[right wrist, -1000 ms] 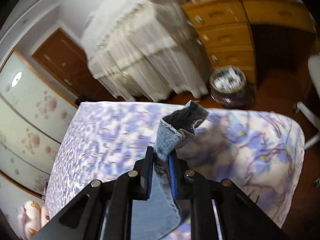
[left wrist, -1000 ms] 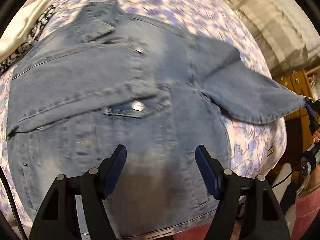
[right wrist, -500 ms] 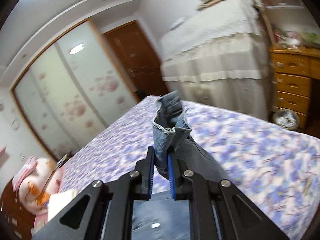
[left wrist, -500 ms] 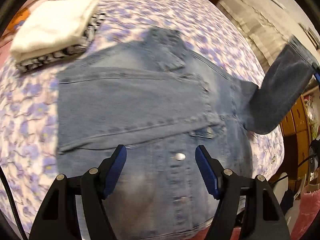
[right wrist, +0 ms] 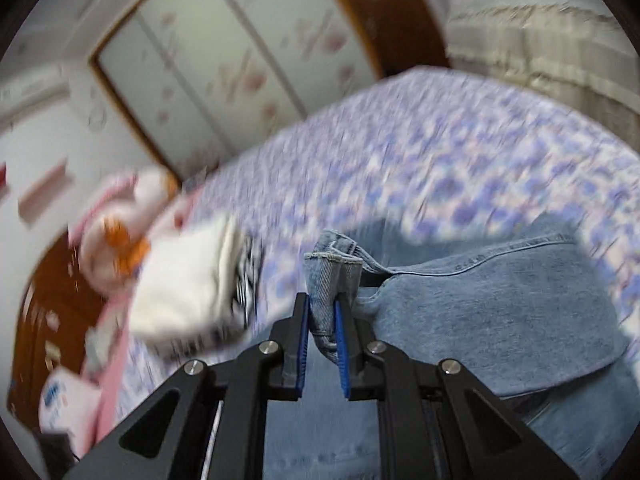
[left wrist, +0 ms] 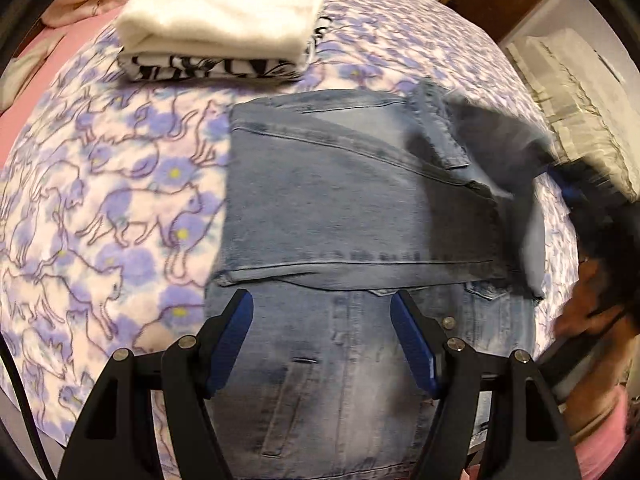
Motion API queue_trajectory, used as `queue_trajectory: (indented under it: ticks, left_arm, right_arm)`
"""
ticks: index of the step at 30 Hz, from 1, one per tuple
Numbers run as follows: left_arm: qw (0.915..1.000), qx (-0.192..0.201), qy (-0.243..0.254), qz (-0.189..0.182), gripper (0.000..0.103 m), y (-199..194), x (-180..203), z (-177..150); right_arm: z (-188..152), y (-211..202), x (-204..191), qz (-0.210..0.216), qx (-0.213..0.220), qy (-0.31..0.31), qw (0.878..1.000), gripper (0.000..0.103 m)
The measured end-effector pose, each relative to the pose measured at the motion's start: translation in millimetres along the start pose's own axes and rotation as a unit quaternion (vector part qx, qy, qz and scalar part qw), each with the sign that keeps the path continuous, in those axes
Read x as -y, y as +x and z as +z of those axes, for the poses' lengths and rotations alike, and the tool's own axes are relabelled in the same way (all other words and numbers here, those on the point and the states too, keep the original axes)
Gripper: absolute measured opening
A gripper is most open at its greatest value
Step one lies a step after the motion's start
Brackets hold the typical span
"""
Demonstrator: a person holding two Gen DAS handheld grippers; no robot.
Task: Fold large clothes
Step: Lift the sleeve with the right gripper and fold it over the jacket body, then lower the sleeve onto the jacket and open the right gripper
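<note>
A purple floral bedspread point(left wrist: 120, 200) carried a faded blue denim jacket point(left wrist: 340, 208), one sleeve folded flat across its chest. The right gripper point(right wrist: 322, 316) pinched the other sleeve's cuff point(right wrist: 332, 264); the left gripper point(left wrist: 322, 344) hovered wide, empty, over the near hem.

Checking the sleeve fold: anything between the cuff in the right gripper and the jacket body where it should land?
Nothing visible. The right gripper is shut on the sleeve cuff, over the denim jacket. The folded clothes stack lies apart, further up the bedspread. The left gripper is open, empty.
</note>
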State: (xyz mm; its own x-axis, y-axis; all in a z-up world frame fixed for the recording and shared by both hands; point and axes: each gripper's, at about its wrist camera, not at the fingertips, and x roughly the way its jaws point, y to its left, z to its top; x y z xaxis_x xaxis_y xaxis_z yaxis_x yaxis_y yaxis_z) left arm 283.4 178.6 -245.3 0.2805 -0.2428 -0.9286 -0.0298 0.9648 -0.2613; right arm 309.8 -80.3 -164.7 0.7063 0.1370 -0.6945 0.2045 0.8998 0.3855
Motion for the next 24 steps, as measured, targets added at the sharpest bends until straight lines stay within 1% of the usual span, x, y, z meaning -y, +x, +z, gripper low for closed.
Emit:
queue_trajectory:
  ticks: [1,3,6,8,10,13,18,19,21,24]
  left_arm:
    - [1.0,0.001,-0.003,0.001,0.07,0.7,-3.0,0.4]
    - [1.0,0.002,-0.009,-0.001,0.07,2.3,-7.9,1.6]
    - [0.9999,-0.001,-0.015,-0.005,0.07,7.6,-11.6,5.6]
    - [0.9999,-0.004,-0.015,-0.007,0.07,12.9,-12.1,9.9]
    - [0.9997,-0.009,-0.016,-0.015,0.07,20.2,-12.3,14.5]
    - [0.998,-0.033,-0.028,-0.047,0.07,38.6,-10.8,25.1]
    - [0.9905,-0.067,-0.045,-0.111,0.07,72.8,4.2,40.0]
    - [0.9887,-0.074,-0.049,-0.121,0.071,80.7,8.6,41.7]
    - [0.986,-0.079,-0.06,-0.134,0.071,92.1,14.3,43.1]
    - [0.9822,-0.081,-0.095,-0.141,0.071,113.1,24.6,39.6]
  right_arm:
    - [-17.0,20.3,-2.2,-0.005,-0.034,-0.003,0.999,0.012]
    - [-43.4,46.0,-6.4,-0.018,-0.083,-0.012,0.996,0.012]
    - [-79.0,69.2,-9.9,-0.031,-0.143,-0.03,0.989,0.012]
    - [-96.0,75.4,-8.1,-0.031,-0.168,-0.028,0.985,0.012]
    - [-106.4,78.1,-5.5,-0.027,-0.184,-0.021,0.982,0.013]
    - [-106.5,79.6,-1.6,-0.009,-0.194,-0.025,0.981,0.016]
    - [-96.0,78.9,8.9,0.049,-0.23,-0.029,0.972,0.021]
    - [-96.5,75.5,12.5,0.063,-0.239,-0.026,0.969,0.024]
    - [-96.1,63.5,17.3,0.074,-0.237,-0.035,0.968,0.026]
    - [-101.8,44.3,25.1,0.068,-0.228,-0.076,0.968,0.026]
